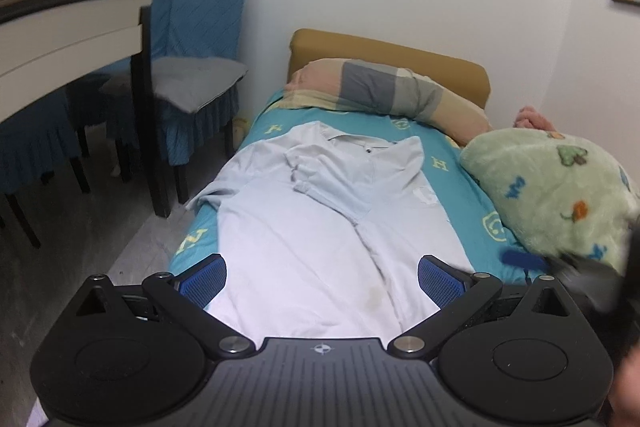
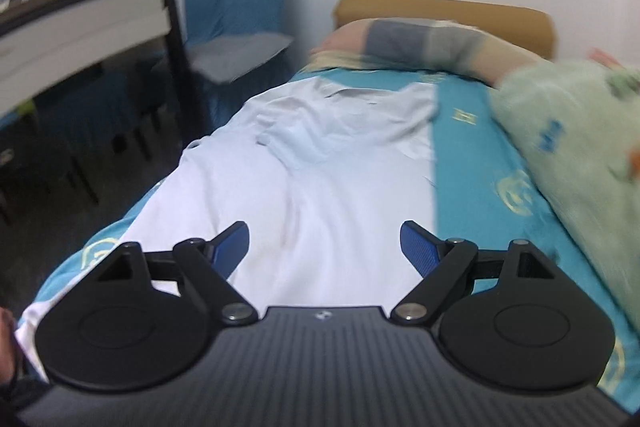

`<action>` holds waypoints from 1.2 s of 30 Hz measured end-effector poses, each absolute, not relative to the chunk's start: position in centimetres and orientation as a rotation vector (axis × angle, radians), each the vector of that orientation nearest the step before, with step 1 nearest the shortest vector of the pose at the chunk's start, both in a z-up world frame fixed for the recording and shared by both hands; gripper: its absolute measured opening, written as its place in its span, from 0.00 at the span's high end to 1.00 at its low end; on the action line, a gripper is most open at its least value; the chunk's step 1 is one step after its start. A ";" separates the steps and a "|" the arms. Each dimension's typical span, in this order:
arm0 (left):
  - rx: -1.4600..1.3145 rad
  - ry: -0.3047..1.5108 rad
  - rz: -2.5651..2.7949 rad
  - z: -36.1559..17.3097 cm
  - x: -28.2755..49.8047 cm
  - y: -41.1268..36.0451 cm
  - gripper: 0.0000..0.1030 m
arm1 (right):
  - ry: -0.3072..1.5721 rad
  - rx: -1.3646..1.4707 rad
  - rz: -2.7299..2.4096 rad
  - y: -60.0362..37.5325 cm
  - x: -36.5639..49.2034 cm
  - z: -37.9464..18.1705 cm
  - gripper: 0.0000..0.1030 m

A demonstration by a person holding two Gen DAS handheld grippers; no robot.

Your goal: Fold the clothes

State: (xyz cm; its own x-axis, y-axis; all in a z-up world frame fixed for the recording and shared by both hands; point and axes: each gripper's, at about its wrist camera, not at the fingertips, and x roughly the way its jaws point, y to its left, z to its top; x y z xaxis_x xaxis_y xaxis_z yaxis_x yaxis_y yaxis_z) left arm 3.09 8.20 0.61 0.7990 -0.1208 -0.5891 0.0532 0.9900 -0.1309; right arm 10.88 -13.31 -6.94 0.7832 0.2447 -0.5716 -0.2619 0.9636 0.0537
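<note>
A pale grey collared shirt [image 1: 320,219] lies spread along the turquoise bed sheet [image 1: 476,203], collar toward the pillow, one sleeve folded across its chest. My left gripper [image 1: 322,281] hovers open over the shirt's lower part, blue pads wide apart and holding nothing. At the right edge of the left wrist view a blurred blue pad of the right gripper [image 1: 520,259] shows. In the right wrist view, which is motion-blurred, the same shirt [image 2: 316,179] fills the middle, and my right gripper [image 2: 324,251] stands open above its hem, empty.
A striped pillow [image 1: 384,91] lies against the tan headboard [image 1: 392,47]. A green fleece blanket [image 1: 556,187] is heaped on the bed's right side. Left of the bed stand a blue-covered chair [image 1: 200,67] and a table [image 1: 68,23]. A white wall is behind.
</note>
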 end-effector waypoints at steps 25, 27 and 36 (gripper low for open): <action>-0.376 0.693 0.374 -5.9 10.1 20.9 0.00 | 0.807 -0.821 0.570 25.7 39.6 -22.2 0.34; -0.383 0.697 0.397 -6.4 10.5 21.3 0.00 | 0.808 -0.799 0.527 25.3 40.2 -21.9 0.80; -0.388 0.639 0.425 -6.1 9.3 20.8 0.00 | 0.453 -0.489 0.339 16.8 38.3 -10.4 0.93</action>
State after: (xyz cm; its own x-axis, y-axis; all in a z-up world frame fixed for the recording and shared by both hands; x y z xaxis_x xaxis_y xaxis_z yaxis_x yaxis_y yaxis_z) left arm 9.27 20.81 -6.10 0.7232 0.2579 -0.6407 -0.4910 0.8443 -0.2144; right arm 38.33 16.77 -10.43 0.8473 0.2022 -0.4910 -0.4137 0.8311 -0.3716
